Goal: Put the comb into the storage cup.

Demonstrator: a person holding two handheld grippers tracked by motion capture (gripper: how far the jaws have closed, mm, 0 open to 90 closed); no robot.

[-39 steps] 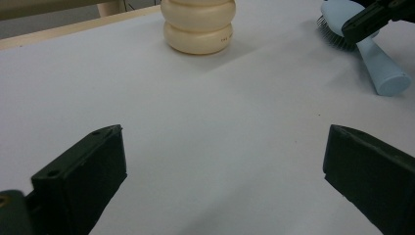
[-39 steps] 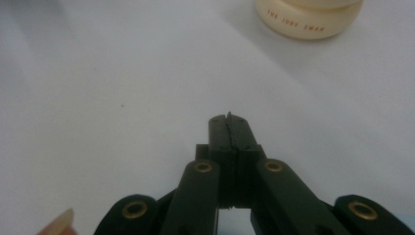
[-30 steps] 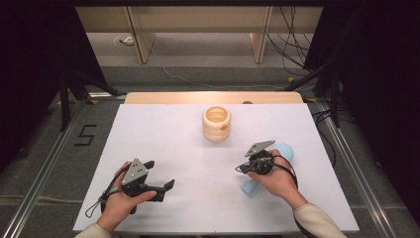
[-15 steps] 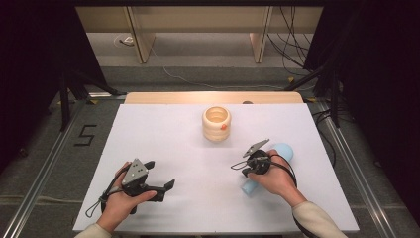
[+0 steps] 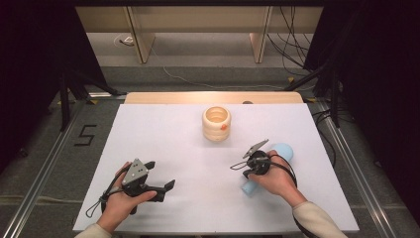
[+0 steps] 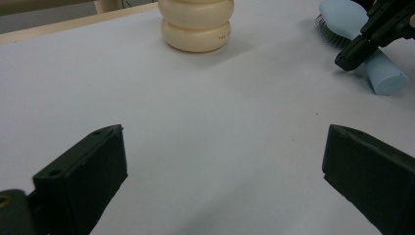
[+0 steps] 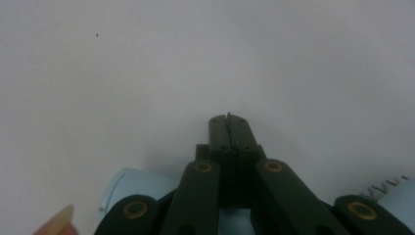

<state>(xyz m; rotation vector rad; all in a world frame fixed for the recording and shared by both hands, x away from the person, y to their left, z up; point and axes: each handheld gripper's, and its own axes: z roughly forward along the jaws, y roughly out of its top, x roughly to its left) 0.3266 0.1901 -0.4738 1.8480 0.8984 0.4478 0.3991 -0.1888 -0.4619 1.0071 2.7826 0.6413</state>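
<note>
Two grippers are in my hands over the white table [image 5: 163, 134]. The only writing I can make out is a "5" marked on the floor [image 5: 85, 135] left of the table; the cream ribbed pot [image 5: 216, 123] carries a small line of print low on its side in the left gripper view, too small to read, and an orange spot in the high view.

The light blue hairbrush [image 5: 283, 150] lies flat under my right hand. Its long axis runs diagonally, the bristled head toward the far right, the handle end toward me.

My left gripper [image 5: 159, 179] rests low near the table's near edge, pointing right and a little away from me, its fingers spread wide with nothing between them. My right gripper [image 5: 236, 167] sits over the brush handle, pointing left, its fingers pressed tight together on nothing, tips out over bare table.
</note>
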